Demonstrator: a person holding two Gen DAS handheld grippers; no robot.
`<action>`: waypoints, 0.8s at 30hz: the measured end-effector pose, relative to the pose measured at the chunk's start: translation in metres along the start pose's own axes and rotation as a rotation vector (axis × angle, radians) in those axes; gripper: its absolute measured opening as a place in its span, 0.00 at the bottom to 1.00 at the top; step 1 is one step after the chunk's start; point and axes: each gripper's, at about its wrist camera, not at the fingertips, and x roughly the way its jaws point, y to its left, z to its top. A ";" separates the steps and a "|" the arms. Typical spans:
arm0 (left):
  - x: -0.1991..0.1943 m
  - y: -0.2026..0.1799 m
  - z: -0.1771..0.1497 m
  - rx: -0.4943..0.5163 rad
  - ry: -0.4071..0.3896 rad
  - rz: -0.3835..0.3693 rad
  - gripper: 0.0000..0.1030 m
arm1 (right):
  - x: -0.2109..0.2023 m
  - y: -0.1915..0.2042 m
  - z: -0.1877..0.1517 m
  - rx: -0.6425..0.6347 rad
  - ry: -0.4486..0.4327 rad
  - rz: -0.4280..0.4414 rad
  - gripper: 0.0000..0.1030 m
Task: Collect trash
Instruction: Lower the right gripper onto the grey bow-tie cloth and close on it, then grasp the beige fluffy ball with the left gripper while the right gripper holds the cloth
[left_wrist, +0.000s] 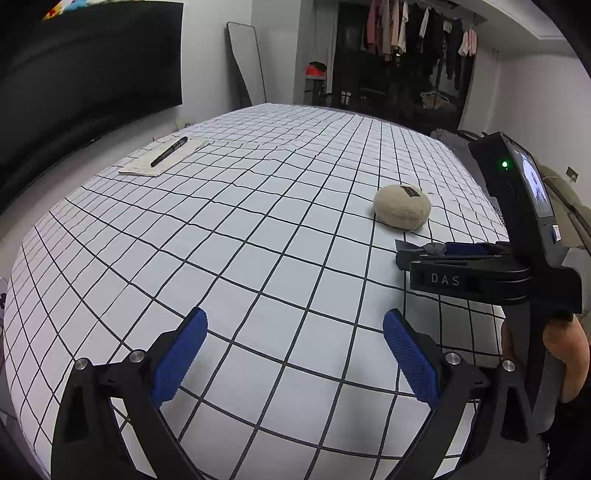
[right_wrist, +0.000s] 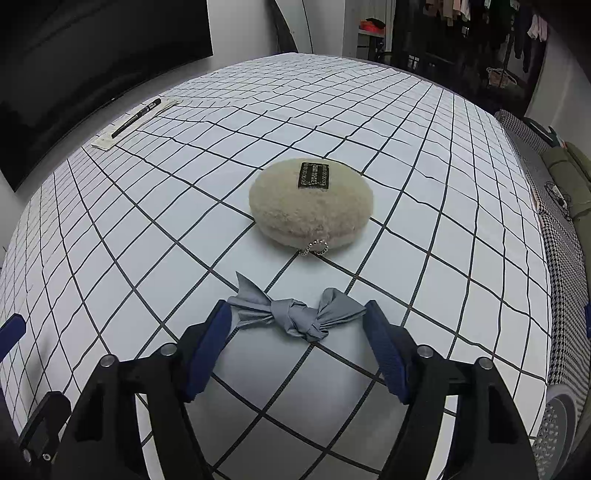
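Knotted grey foil wrapper (right_wrist: 295, 317), fluffy round pouch (right_wrist: 311, 203)

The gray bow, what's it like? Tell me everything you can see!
The bow is shiny gray cloth, like satin, tied in a chunky knot in the middle with two crumpled wings and a pointed tail sticking out to the left. It lies flat on the checked cloth, just in front of the fluffy pouch but not touching it. The right tongs sit open around it, one blue finger at each wing.
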 end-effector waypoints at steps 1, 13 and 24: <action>0.000 0.000 0.000 -0.002 0.002 -0.001 0.91 | -0.001 0.001 0.000 -0.006 -0.005 0.003 0.60; 0.003 0.002 0.000 -0.014 0.006 0.011 0.91 | -0.010 -0.001 -0.006 0.011 -0.022 0.028 0.25; 0.001 -0.006 0.001 0.015 0.028 0.000 0.91 | -0.049 -0.024 -0.027 0.076 -0.080 0.045 0.24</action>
